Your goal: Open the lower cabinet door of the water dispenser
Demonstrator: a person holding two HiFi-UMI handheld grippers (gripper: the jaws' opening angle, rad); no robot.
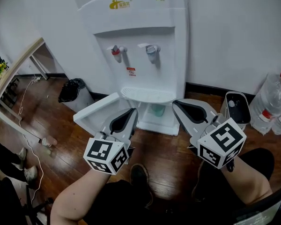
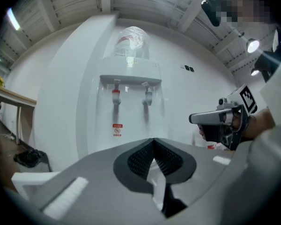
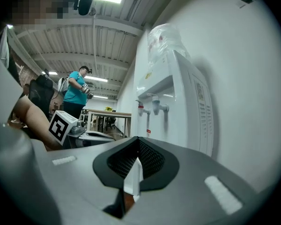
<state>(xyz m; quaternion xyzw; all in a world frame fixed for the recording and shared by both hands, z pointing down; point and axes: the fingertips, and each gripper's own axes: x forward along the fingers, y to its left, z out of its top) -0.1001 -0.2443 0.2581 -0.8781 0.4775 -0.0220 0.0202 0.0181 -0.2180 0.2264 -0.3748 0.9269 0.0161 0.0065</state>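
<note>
Wooden floor (image 1: 168, 149); upright water dispenser (image 1: 145, 46), lower cabinet door (image 1: 96, 112) open leftward.

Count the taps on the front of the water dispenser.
2. On the water dispenser, the red tap hangs on the left and the blue tap on the right. None seems hidden.

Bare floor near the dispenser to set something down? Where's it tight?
Free: wood floor in front of the water dispenser, and left of the open cabinet door toward the desk. Crowded: right wall, white appliance plus water bottles; black bag left.
</note>
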